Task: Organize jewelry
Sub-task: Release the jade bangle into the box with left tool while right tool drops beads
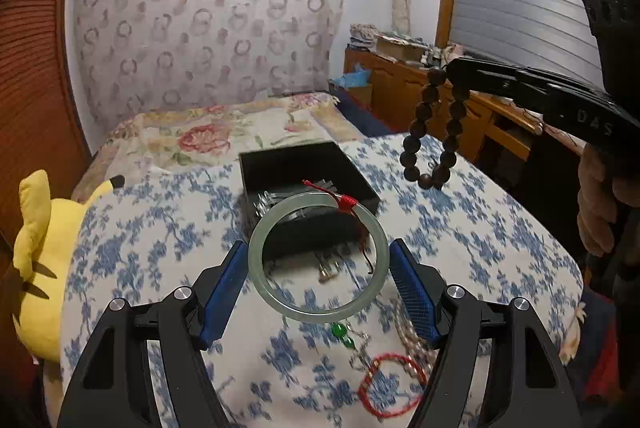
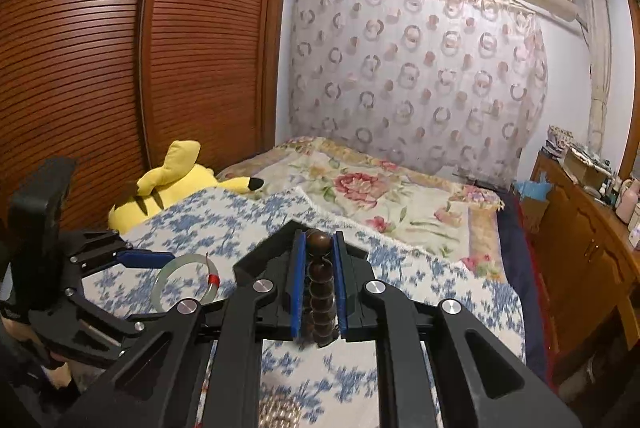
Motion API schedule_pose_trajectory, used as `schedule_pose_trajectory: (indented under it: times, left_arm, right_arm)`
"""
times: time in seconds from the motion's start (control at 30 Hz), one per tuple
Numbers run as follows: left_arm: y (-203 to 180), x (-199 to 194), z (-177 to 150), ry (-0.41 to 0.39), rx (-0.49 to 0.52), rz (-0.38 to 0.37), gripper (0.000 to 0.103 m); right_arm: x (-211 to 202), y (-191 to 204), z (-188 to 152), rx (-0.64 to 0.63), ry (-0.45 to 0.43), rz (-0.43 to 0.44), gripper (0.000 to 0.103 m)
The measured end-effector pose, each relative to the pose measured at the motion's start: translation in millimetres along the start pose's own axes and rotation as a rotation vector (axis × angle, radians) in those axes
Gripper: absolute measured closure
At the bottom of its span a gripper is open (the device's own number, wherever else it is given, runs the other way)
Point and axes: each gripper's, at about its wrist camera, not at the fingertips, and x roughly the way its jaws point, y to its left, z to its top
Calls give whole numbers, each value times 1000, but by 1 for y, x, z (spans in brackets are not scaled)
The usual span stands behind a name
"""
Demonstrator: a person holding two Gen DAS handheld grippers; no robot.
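My left gripper is shut on a pale green jade bangle with a red thread knot, held upright above the bed. A black jewelry box lies open on the blue-flowered cover just beyond it. My right gripper is shut on a dark wooden bead bracelet, which hangs from its fingers high at the right of the box in the left wrist view. The bangle and left gripper also show at the lower left of the right wrist view, with the bangle in the jaws.
On the cover under the left gripper lie a red cord bracelet, a green bead pendant and a pale beaded strand. A yellow plush toy sits at the bed's left edge. A wooden dresser stands at the right, a slatted wardrobe at the left.
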Motion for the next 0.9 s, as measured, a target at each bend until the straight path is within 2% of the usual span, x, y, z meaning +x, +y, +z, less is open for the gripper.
schedule_pose_trajectory:
  times: [0.23,0.6,0.9]
  left_arm:
    - [15,14,21,-19,-17,22,34]
    - [37,52,37,4,-51,38,34]
    - [46,82,43,41,-71,52,34]
  right_arm:
    - [39,-6,16,-16,16,-4,88]
    - [123,-26,7,16,141,-30,88]
    - [143,-35,-10,75,203,0,88]
